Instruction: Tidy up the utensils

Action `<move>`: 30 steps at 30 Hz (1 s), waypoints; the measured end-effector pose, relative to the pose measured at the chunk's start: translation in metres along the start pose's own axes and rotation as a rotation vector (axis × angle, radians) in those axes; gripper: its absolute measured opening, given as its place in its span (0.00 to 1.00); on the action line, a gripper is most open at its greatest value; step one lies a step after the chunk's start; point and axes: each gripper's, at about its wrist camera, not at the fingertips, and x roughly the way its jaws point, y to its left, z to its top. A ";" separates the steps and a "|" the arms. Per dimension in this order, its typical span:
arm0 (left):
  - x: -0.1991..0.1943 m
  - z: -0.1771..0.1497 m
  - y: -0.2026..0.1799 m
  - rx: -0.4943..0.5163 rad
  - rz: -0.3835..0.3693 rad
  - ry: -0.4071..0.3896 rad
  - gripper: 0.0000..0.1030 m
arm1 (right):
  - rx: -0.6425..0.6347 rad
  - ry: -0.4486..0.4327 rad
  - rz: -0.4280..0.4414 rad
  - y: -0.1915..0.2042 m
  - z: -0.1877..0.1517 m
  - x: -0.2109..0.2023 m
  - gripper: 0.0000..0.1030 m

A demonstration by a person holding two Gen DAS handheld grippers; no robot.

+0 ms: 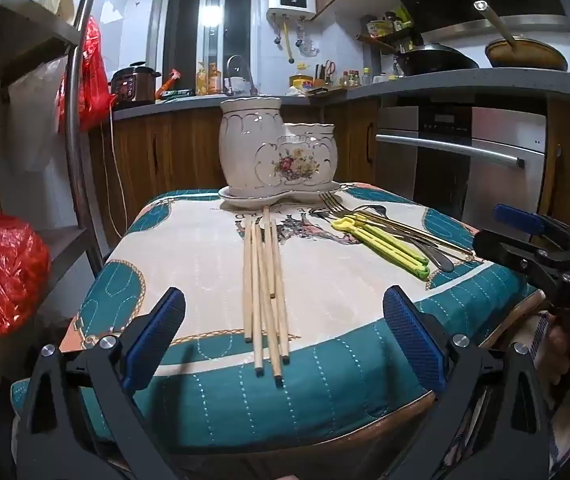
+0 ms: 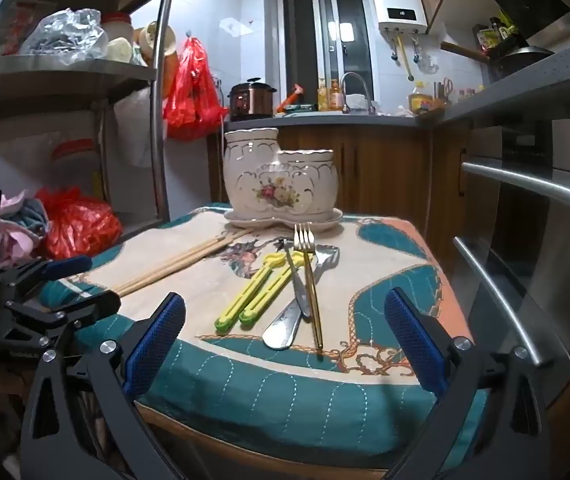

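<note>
While both tongs stand spread wide with nothing between their blue pads, all utensils lie loose on the counter (image 1: 205, 392), which carries a teal-and-cream patterned cloth.

Left tongs (image 1: 283, 344): positioned at the near edge of the counter, directly before the chopsticks (image 1: 265, 292). The chopsticks form a loose bundle running from near to far, their far tips touching the holder's saucer (image 1: 245, 202), their near ends reaching onto the cloth's teal border.

Right tongs (image 2: 285, 344): positioned at the near edge, before the metal pile — also visible at the right edge of the left view (image 1: 533, 240).

Holder (image 2: 281, 180): a white ceramic piece with a floral panel, standing upright at the far middle of the counter. It has two compartments — a taller one at left, a lower one at right.

Right-hand pile, near the holder:
- gold fork (image 2: 309, 280), tines toward the holder, lying on top
- spoon (image 2: 285, 328), its bowl nearest the tongs, crossing under the fork
- a second silver piece (image 2: 327, 258) beneath; type cannot be determined
- two yellow-green clips (image 2: 253, 292), side by side, just left of the metal items

The chopsticks and the pile lie well apart.
</note>
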 end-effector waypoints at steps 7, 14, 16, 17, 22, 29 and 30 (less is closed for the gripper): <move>0.009 0.003 0.011 -0.061 -0.020 0.014 0.95 | -0.004 0.004 0.000 0.000 -0.004 0.000 0.96; -0.004 -0.001 0.006 -0.039 -0.013 -0.015 0.95 | -0.018 0.010 0.005 0.013 0.002 0.001 0.96; -0.004 -0.001 0.006 -0.040 -0.014 -0.012 0.95 | -0.020 0.011 0.010 0.006 -0.002 0.003 0.96; -0.003 -0.001 0.006 -0.040 -0.014 -0.011 0.95 | -0.020 0.012 0.009 0.007 -0.001 0.003 0.96; -0.004 -0.001 0.006 -0.041 -0.014 -0.011 0.95 | -0.022 0.010 0.015 0.005 -0.002 0.003 0.96; -0.003 -0.002 0.006 -0.041 -0.022 -0.012 0.95 | -0.022 0.010 0.014 0.006 -0.002 0.003 0.96; -0.004 -0.001 0.005 -0.040 -0.021 -0.012 0.95 | -0.023 0.010 0.015 0.006 -0.002 0.002 0.96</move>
